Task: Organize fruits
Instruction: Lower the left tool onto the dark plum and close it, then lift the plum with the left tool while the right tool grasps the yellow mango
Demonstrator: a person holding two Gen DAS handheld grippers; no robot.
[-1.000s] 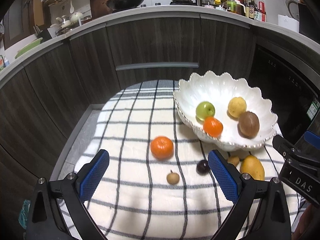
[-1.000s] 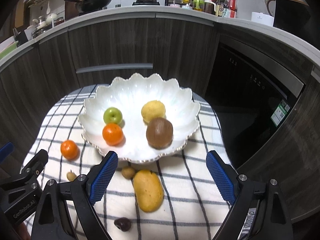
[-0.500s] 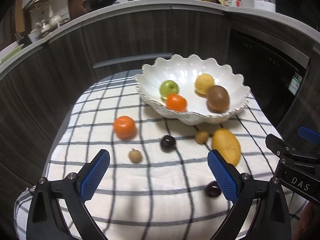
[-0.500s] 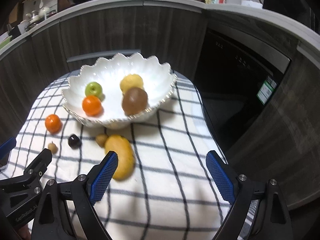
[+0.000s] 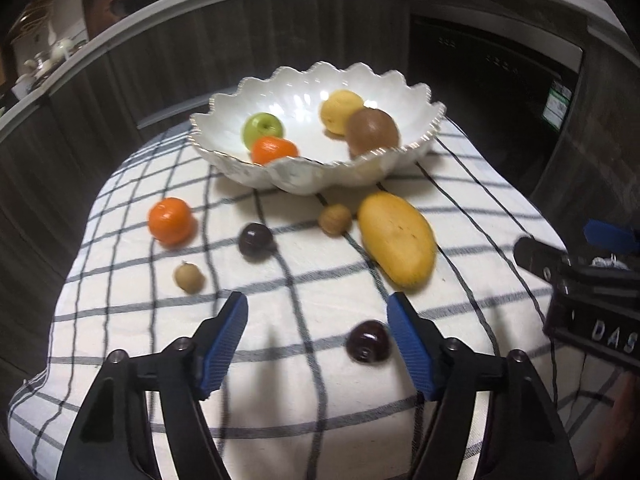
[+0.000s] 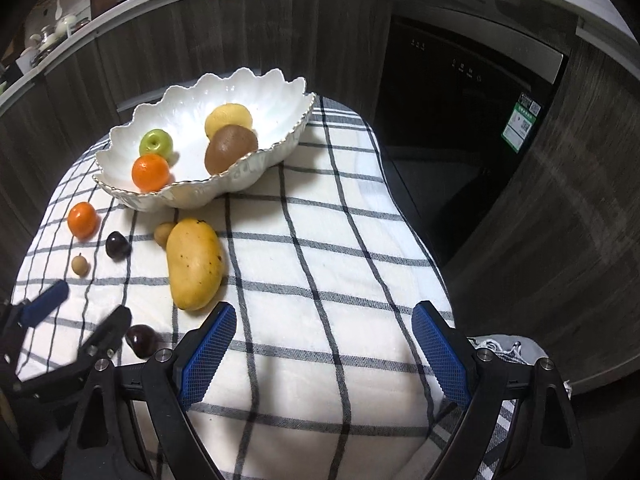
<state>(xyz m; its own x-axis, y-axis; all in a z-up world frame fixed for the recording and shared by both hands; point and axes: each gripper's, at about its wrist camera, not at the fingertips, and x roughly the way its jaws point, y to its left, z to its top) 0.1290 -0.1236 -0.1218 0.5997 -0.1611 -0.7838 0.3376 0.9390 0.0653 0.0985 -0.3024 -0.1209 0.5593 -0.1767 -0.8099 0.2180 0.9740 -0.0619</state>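
A white scalloped bowl (image 5: pixel 384 160) (image 6: pixel 280 148) holds a green apple (image 5: pixel 262 130), an orange (image 5: pixel 274 150), a yellow fruit (image 5: pixel 340 110) and a brown kiwi (image 5: pixel 372 130). On the checked cloth lie a mango (image 5: pixel 396 240) (image 6: pixel 194 264), an orange (image 5: pixel 170 220), two dark plums (image 5: pixel 255 239) (image 5: pixel 368 340) and two small brown fruits (image 5: pixel 335 219) (image 5: pixel 188 277). My left gripper (image 5: pixel 318 320) is open and empty, its right finger beside the near plum. My right gripper (image 6: pixel 324 332) is open and empty over bare cloth, right of the mango.
The cloth-covered table (image 6: pixel 320 240) stands before dark wood cabinets (image 5: pixel 200 60) and a black built-in appliance (image 6: pixel 460 100). The table edge drops off at the right and near sides. The right gripper's body (image 5: pixel 592 292) shows at the right in the left wrist view.
Both grippers have pulled back and lowered toward the near table edge. The left gripper has shifted right, so the near plum now lies by its right finger. Both stay open.
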